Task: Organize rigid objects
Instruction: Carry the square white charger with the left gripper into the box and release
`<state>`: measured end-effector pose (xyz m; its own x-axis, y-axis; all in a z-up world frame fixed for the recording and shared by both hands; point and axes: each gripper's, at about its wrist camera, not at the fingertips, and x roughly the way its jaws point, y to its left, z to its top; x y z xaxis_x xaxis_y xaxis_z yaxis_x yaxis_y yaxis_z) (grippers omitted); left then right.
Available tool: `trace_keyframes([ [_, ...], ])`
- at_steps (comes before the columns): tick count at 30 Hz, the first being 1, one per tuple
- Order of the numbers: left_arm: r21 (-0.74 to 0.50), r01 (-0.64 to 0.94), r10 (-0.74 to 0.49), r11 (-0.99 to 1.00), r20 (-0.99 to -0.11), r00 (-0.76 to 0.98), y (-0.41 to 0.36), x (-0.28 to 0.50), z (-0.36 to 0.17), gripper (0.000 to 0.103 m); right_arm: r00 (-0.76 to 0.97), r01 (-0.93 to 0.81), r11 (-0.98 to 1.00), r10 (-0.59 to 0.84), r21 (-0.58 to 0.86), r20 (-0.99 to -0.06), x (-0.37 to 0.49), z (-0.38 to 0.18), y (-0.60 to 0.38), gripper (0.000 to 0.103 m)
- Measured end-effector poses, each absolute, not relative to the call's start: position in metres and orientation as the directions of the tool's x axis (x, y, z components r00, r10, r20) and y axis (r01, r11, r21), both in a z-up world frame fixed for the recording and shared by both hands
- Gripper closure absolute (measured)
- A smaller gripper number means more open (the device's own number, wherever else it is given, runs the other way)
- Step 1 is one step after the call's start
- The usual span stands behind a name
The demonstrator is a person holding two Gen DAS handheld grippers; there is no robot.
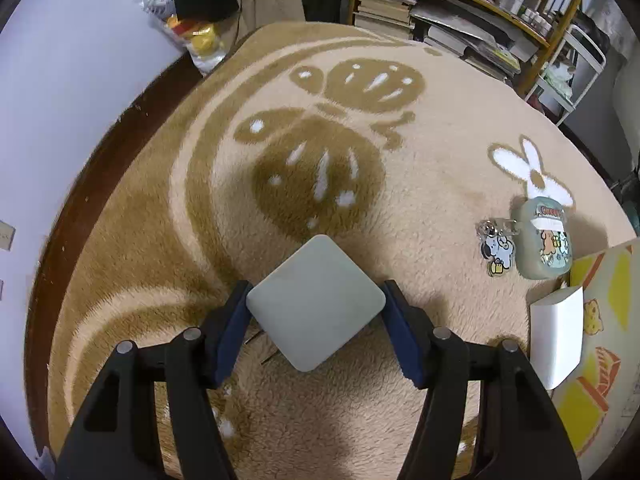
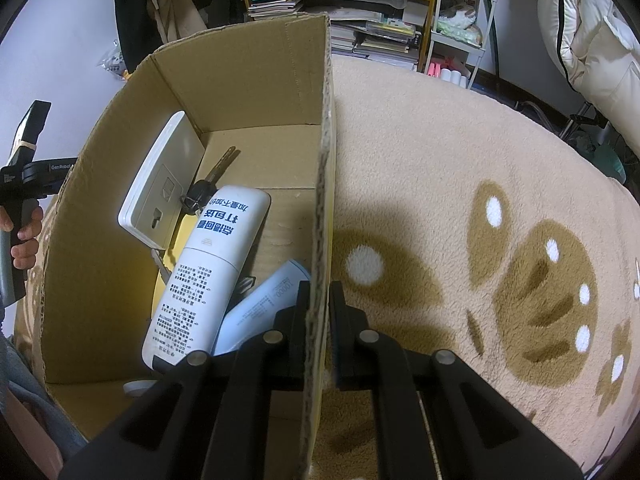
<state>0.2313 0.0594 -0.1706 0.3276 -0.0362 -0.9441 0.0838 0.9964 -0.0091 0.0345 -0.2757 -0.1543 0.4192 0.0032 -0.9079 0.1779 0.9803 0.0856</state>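
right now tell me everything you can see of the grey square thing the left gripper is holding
The grey square piece is flat and thin, pale grey-green with rounded corners and a plain matte top, no markings visible. It sits turned like a diamond, held above the tan patterned blanket. The left gripper pinches it by two opposite corners against its blue pads. Its underside is hidden.

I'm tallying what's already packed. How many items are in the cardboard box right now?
4 visible in the cardboard box: white wall plate leaning on the left wall, key beside it, white bottle lying centre, pale blue cylinder near the right wall. More may be hidden underneath.
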Motion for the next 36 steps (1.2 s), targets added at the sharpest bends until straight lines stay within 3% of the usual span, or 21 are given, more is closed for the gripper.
trace_keyframes([
  [7, 0.011, 0.114, -0.031, 0.993, -0.934, 0.357, 0.049, 0.225, -0.157, 0.04, 0.419, 0.178, 0.98, 0.003, 0.085, -0.908, 0.035, -0.154, -0.276, 0.095],
  [17, 0.091, 0.23, -0.044, 0.969, -0.852, 0.522, 0.012, 0.191, -0.098, 0.04, 0.422, 0.183, 0.977, 0.019, 0.105, -0.906, 0.033, -0.153, -0.28, 0.095],
  [29, 0.119, 0.439, -0.218, 0.89, -0.736, 0.641, -0.074, 0.124, -0.026, 0.04, 0.418, 0.178, 0.98, 0.009, 0.092, -0.908, 0.034, -0.151, -0.28, 0.094],
  [36, 0.084, 0.564, -0.319, 0.822, -0.752, 0.576, -0.118, 0.091, -0.027, 0.04, 0.417, 0.175, 0.981, 0.007, 0.088, -0.909, 0.035, -0.151, -0.279, 0.094],
])
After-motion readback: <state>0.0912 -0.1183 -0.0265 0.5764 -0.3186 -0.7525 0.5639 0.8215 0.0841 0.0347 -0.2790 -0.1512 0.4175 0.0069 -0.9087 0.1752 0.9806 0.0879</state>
